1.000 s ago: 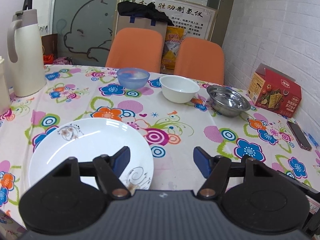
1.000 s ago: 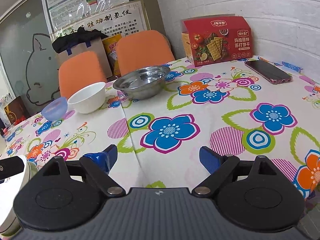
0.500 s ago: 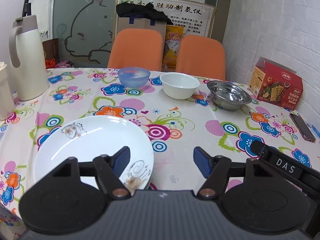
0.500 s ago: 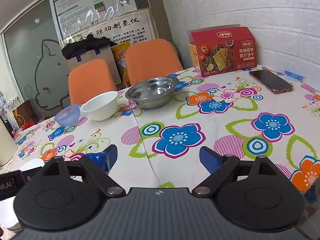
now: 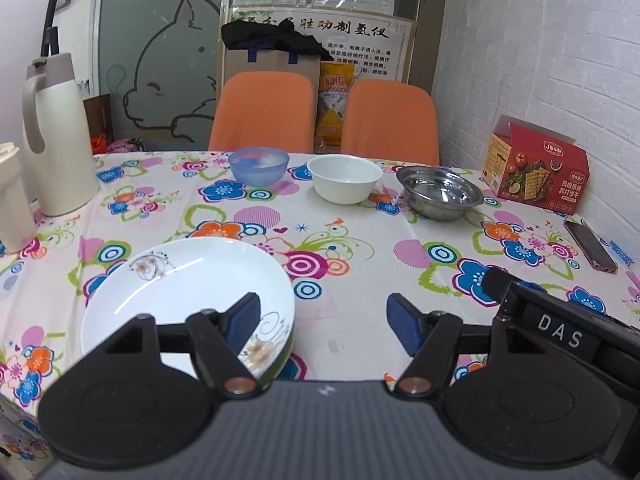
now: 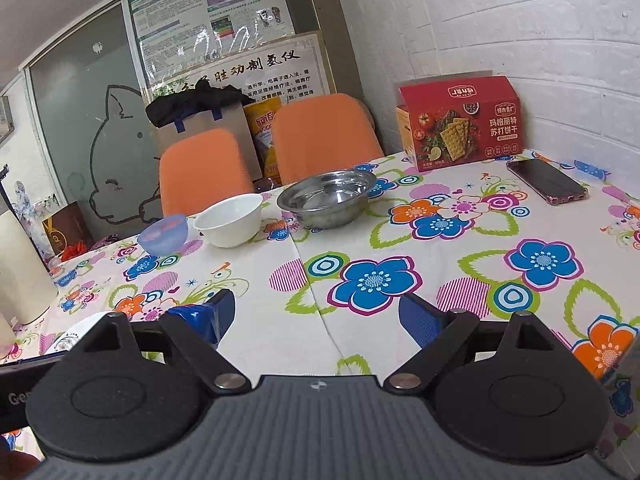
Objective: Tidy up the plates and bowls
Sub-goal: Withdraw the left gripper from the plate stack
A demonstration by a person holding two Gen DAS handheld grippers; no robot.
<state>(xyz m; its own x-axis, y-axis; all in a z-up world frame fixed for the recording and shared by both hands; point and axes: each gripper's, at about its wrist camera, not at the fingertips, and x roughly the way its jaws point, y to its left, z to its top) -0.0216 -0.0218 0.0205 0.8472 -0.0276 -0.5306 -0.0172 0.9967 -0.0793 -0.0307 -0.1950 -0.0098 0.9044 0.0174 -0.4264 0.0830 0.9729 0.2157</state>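
Note:
A white plate point(image 5: 188, 288) with floral prints lies on the flowered tablecloth at the near left. At the far side stand in a row a blue bowl point(image 5: 259, 165), a white bowl point(image 5: 344, 178) and a steel bowl point(image 5: 438, 193). My left gripper point(image 5: 322, 322) is open and empty, its left finger above the plate's right rim. My right gripper point(image 6: 314, 318) is open and empty above the cloth. It sees the blue bowl point(image 6: 163, 234), the white bowl point(image 6: 229, 220), the steel bowl point(image 6: 327, 198) and a sliver of the plate point(image 6: 74, 334).
A cream thermos jug point(image 5: 56, 136) and a cream container point(image 5: 12, 196) stand at the left. A red cracker box point(image 5: 534, 170) and a phone point(image 5: 591, 244) lie at the right by the brick wall. Two orange chairs point(image 5: 262, 112) stand behind the table.
Both grippers have pulled back and risen a little. The right gripper's body has come into the left wrist view at lower right. Both stay open.

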